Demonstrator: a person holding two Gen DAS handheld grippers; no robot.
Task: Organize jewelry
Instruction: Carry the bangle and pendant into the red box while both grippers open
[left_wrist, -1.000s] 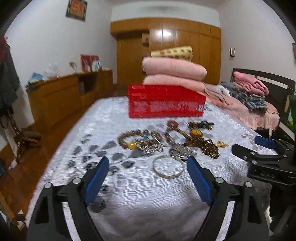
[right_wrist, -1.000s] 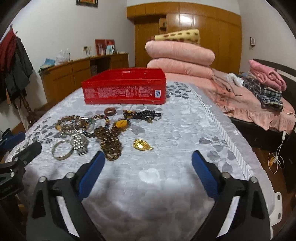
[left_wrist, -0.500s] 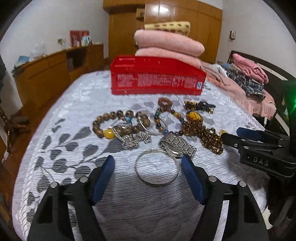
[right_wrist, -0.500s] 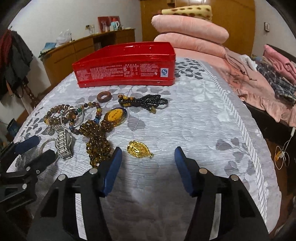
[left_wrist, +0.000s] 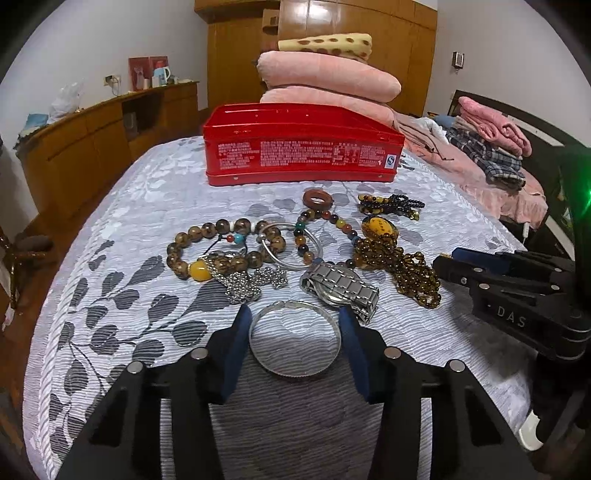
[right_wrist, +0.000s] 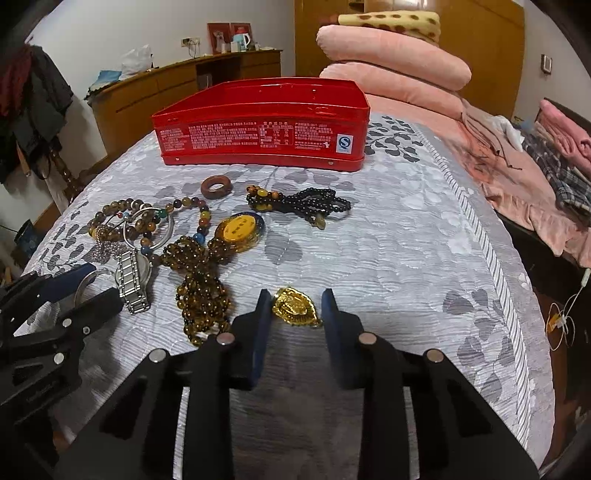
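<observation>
Jewelry lies on a grey leaf-patterned bedspread in front of an open red tin. My left gripper is open, its blue pads on either side of a silver bangle lying flat. A steel watch lies just right of it. My right gripper is open, its pads flanking a gold leaf pendant. A brown bead necklace with an amber pendant, a brown bead bracelet, a black bead strand and a wooden ring lie beyond.
Stacked pink pillows sit behind the tin. Folded clothes lie at the right. A wooden sideboard stands along the left wall. The bedspread's right edge drops to the floor with a cable.
Both grippers moved forward and down to the bedspread and narrowed. The left now brackets the silver bangle, the right the gold pendant.
</observation>
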